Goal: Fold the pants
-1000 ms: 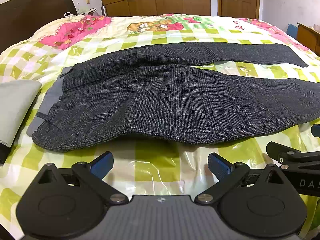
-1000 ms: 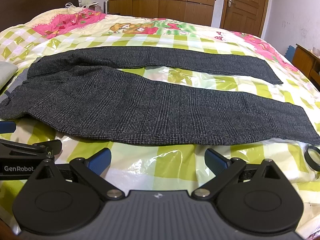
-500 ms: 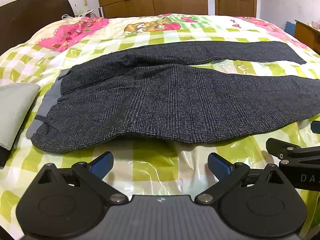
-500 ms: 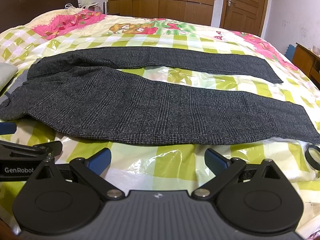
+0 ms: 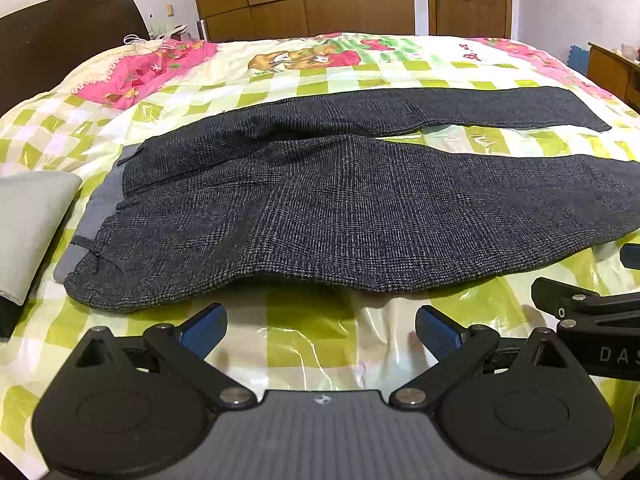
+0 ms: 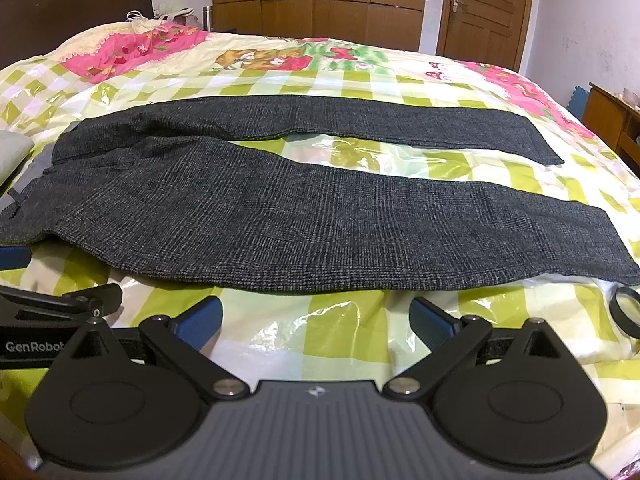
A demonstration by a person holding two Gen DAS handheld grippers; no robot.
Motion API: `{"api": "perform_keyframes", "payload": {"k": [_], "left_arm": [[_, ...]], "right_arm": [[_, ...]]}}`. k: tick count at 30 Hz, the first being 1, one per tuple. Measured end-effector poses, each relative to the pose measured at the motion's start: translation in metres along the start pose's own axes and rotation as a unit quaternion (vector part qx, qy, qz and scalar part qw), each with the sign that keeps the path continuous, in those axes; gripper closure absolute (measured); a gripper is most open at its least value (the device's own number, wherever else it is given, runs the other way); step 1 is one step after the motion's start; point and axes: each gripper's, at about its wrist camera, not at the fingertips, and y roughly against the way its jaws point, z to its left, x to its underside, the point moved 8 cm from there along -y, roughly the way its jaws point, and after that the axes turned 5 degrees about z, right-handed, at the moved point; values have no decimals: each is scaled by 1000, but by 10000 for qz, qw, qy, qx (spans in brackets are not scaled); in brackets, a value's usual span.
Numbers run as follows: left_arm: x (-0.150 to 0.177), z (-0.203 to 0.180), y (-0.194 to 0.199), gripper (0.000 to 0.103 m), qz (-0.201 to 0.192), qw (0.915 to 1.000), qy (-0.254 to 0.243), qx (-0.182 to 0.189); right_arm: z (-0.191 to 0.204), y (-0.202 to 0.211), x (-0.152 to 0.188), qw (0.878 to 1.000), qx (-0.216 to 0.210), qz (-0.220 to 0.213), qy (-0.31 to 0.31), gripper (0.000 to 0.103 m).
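My left hand-held gripper point(image 5: 322, 330) spread wide, nothing between blue pads, hovering over bed point(image 5: 312, 344) just short of pants' near edge. My right hand-held gripper point(image 6: 316, 318) same: wide apart, empty, just short of near leg hem side. Pants point(image 5: 340, 208) dark grey check, flat on bed cover, waistband left, legs splayed rightward, far leg apart from near leg. Grey pillow point(image 5: 28, 224) left of waistband. Small black ring point(image 6: 626, 310) near right hem.
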Motion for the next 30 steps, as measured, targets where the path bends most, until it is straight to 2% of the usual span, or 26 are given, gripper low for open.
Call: {"api": "perform_keyframes", "payload": {"k": [21, 30], "left_arm": [[-4, -5, 2, 0, -41, 10000, -58, -25], [-20, -22, 2, 0, -164, 9996, -170, 146]], "right_arm": [[-2, 0, 1, 9999, -78, 44, -81, 8], [-12, 3, -5, 9997, -45, 8, -252, 9]]}}
